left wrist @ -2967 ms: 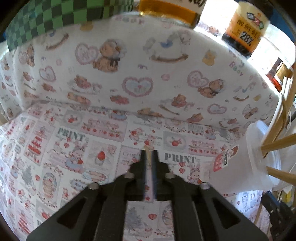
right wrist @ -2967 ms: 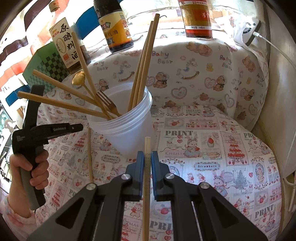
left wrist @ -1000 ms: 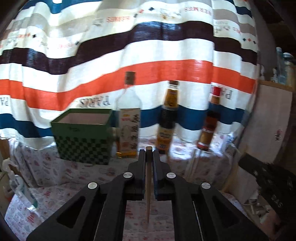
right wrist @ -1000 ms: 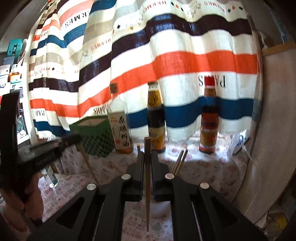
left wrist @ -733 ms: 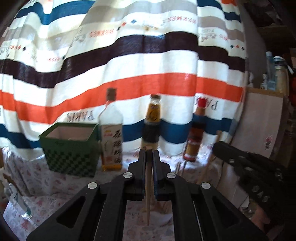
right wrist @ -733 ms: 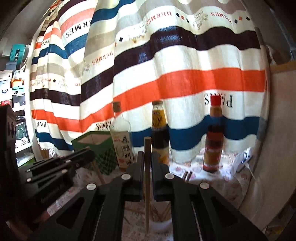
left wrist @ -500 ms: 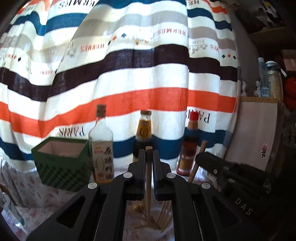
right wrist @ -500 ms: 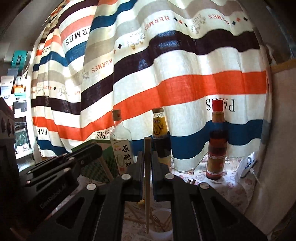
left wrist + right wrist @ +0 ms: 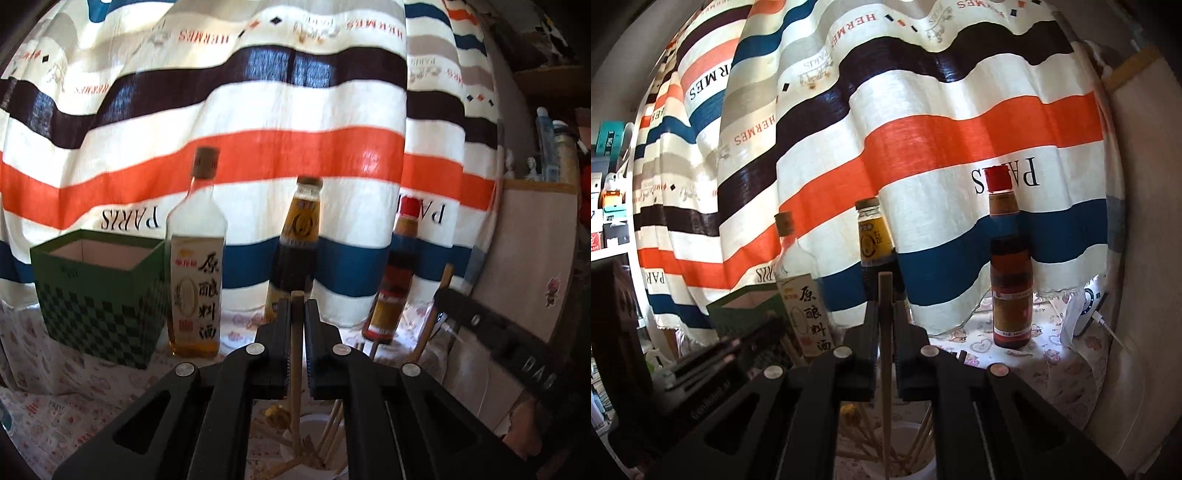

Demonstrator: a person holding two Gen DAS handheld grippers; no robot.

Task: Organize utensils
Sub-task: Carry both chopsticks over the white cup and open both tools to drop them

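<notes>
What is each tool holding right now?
Left tool: closed on a wooden chopstick.
Right tool: closed on another wooden chopstick.

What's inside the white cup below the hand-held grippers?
The white cup holds several wooden chopsticks leaning against its rim, and what looks like a fork. The cup's bottom and the utensils' lower ends are hidden by the hand-held grippers and the frame edge.

backlit through the curtain (image 9: 258, 147), slight blur, fisheye-bent edges.
</notes>
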